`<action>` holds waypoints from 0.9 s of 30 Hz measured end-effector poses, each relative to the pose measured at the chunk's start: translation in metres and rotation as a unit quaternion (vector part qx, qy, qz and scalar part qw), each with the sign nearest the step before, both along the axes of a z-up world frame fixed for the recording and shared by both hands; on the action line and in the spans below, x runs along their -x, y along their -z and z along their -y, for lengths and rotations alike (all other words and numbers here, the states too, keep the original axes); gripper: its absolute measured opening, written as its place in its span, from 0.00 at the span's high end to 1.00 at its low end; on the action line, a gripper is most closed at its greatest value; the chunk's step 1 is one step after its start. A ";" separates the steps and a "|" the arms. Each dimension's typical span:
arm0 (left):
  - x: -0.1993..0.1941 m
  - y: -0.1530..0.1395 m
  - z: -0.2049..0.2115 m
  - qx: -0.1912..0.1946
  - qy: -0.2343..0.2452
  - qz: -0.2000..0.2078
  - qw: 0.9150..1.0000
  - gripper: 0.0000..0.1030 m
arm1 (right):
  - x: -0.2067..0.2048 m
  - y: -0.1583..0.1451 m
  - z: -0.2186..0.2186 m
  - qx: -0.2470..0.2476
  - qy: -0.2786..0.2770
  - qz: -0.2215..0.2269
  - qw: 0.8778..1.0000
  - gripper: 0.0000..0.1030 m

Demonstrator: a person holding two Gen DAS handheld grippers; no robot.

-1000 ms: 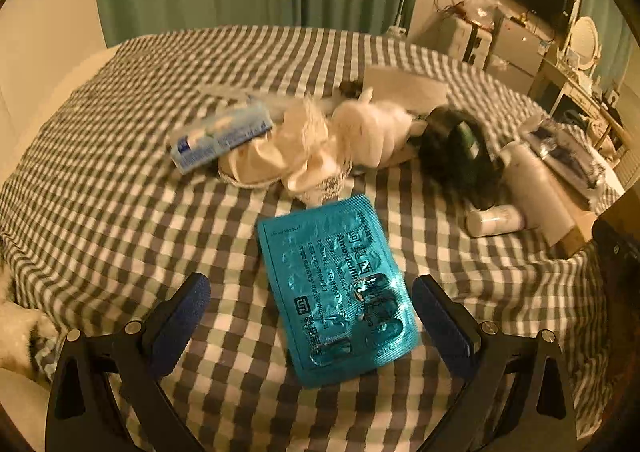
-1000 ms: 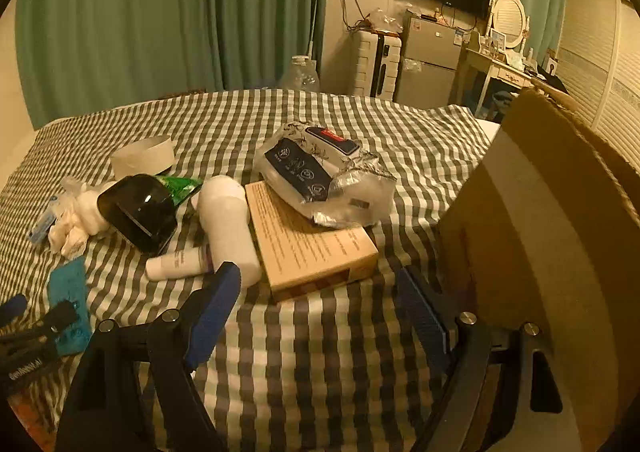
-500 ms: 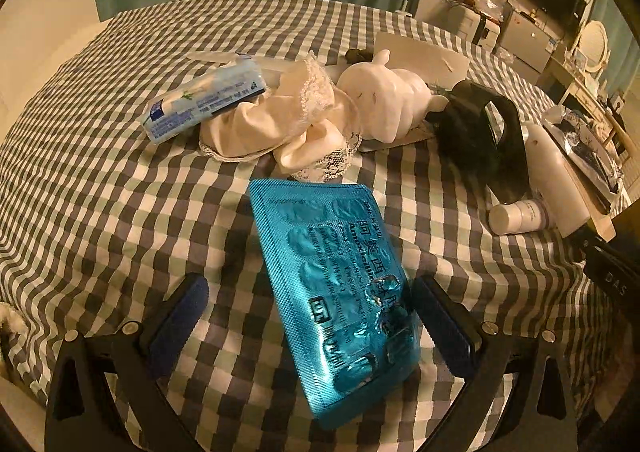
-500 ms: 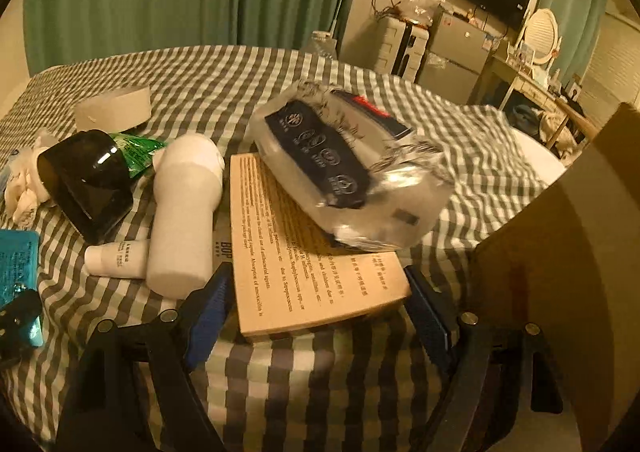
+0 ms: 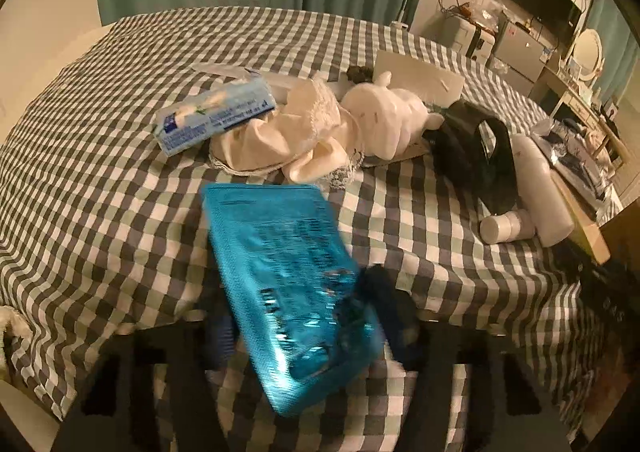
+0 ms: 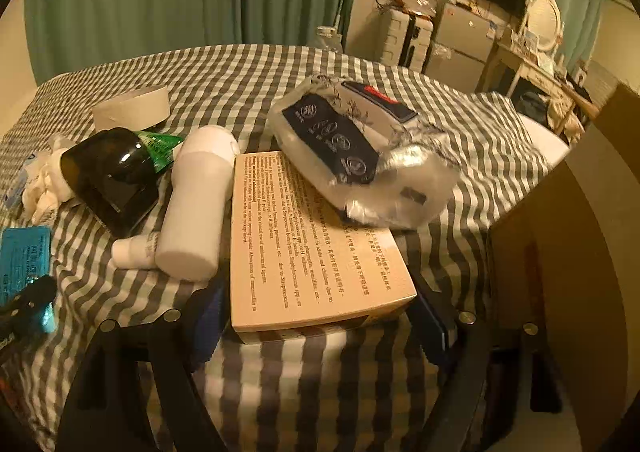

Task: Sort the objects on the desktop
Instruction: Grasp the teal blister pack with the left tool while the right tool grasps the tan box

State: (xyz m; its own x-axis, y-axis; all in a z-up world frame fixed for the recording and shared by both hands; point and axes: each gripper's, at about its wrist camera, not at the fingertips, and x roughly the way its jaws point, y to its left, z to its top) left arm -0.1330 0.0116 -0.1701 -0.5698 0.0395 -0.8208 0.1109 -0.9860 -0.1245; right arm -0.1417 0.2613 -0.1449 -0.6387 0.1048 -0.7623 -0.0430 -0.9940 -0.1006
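The blue blister pack (image 5: 292, 292) lies flat near the front edge of the checked bed (image 5: 120, 211), and the left gripper (image 5: 308, 328) is set astride its near end, the jaws closing with the pack between them. Through the blur it cannot be told whether the pads already press on it. A thin, flexible foil sheet is best pinched across its short width, close to the end, and lifted only once both pads are seated, or it may be bent or slid out. The right gripper (image 6: 316, 316) is held with jaws apart on either side of the near end of the cream printed box (image 6: 304, 244), no pad seen touching. The silver pouch (image 6: 360, 155) resting on that box should be expected to slide off when it is raised.
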 end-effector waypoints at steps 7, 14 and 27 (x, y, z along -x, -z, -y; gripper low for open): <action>-0.004 -0.004 0.013 -0.032 -0.008 0.002 0.999 0.81 | -0.024 -0.012 0.003 0.045 0.026 0.017 0.998 0.22; -0.014 -0.014 0.028 -0.061 -0.020 -0.010 0.998 0.92 | -0.050 -0.025 0.015 0.037 0.028 0.015 0.999 0.23; -0.051 -0.063 0.021 -0.067 0.024 -0.063 0.995 0.92 | -0.093 -0.061 0.013 0.067 0.038 -0.022 0.997 0.25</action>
